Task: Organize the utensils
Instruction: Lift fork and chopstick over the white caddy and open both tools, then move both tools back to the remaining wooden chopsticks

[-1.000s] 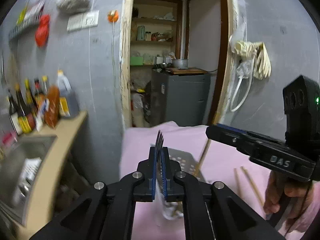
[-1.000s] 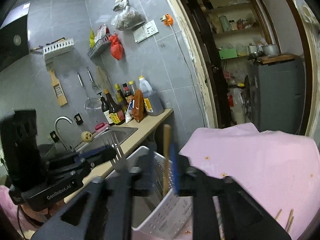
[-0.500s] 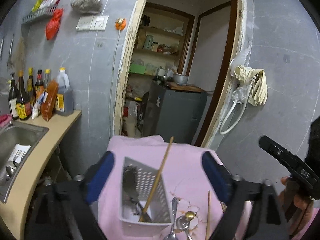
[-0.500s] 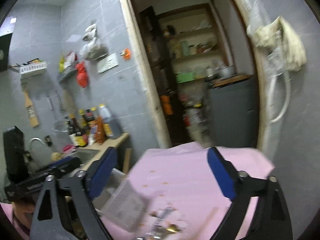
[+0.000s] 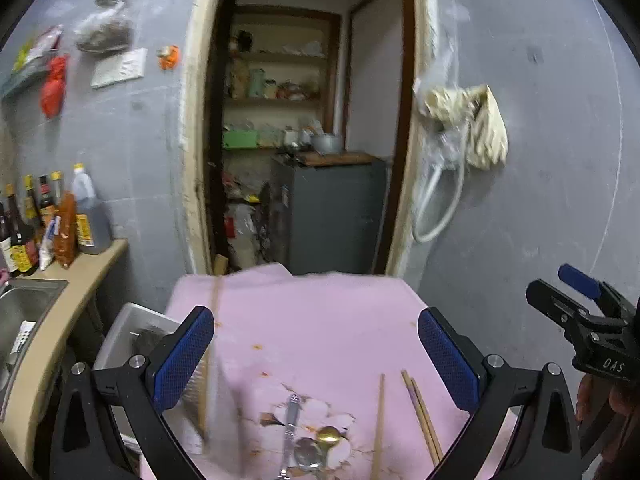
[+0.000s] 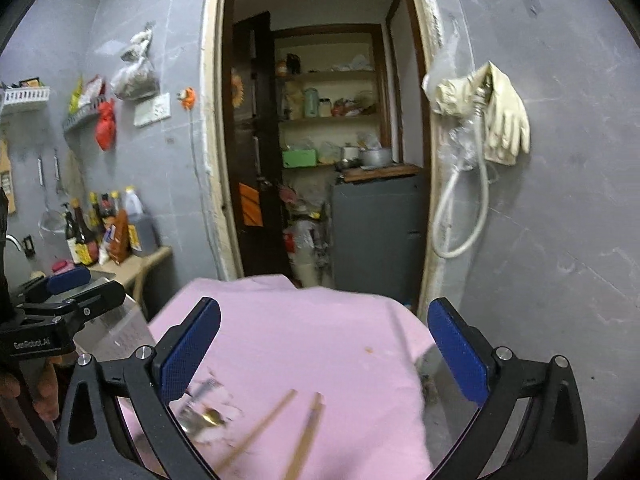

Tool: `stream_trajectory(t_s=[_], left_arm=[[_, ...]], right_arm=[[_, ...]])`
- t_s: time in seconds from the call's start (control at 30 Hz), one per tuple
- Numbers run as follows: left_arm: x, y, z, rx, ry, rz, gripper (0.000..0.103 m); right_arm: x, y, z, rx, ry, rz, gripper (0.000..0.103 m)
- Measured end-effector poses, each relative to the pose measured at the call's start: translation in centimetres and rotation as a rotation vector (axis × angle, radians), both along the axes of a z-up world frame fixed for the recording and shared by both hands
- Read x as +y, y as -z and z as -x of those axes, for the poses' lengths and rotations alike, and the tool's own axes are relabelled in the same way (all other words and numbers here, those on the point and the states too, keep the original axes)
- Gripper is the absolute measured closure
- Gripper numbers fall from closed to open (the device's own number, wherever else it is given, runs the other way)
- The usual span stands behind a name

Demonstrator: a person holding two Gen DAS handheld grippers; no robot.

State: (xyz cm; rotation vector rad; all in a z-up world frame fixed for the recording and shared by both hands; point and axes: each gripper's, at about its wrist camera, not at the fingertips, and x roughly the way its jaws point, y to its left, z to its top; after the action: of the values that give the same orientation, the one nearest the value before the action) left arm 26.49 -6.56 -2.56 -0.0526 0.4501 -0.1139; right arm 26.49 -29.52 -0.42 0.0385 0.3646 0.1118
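Observation:
A white perforated utensil basket (image 5: 120, 332) stands at the left edge of the pink-covered table (image 5: 320, 320), with a wooden chopstick (image 5: 214, 320) leaning in it. My left gripper (image 5: 316, 356) is open and empty above the table. Below it lie metal spoons (image 5: 308, 446) and loose wooden chopsticks (image 5: 420, 416). My right gripper (image 6: 324, 352) is open and empty, to the right of the left one. Blurred chopsticks (image 6: 280, 428) and spoons (image 6: 200, 412) lie under it. The basket (image 6: 116, 332) shows blurred at its left.
A counter (image 5: 80, 280) with a sink (image 5: 24, 304) and sauce bottles (image 5: 52, 220) runs along the left. An open doorway (image 5: 304, 140) with a grey cabinet is behind the table. Rubber gloves (image 5: 476, 124) and a hose hang on the right wall.
My left gripper opened and let go of the fork; my right opened and let go of the chopstick. Both swung away from the basket toward the loose utensils on the table.

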Motion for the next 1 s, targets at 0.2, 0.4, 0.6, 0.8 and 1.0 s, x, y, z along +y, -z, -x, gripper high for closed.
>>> stream_trajectory(t_s=[0.2,0.4,0.6,0.8,1.0], left_arm=[[-3.3,2.8,-2.0,0.070,0.043,-0.053,0.000],[-5.2,6.5,-4.8,0.190,0.073,-0.057,0.000],[-6.0,10.7,-7.3,0.312,0.077,-0.081,0.000],[-6.7,13.6,-8.5,0.405,0.108,-0.111,0.000],[-7.3,15.3,-8.8,0.459,0.134,-0.151,0.008]], right_arm=[[-3.2,3.2,-1.9,0.084,0.016,0.009,0.001],[-5.3,7.6,-4.3,0.182,0.002,0.023,0.001],[-5.7,12.2,-6.0,0.288,-0.037,0.030,0.001],[-4.3,15.9,-7.2,0.376,-0.081,0.037,0.001],[-2.5,17.9,-7.9,0.442,-0.128,0.083,0.001]])
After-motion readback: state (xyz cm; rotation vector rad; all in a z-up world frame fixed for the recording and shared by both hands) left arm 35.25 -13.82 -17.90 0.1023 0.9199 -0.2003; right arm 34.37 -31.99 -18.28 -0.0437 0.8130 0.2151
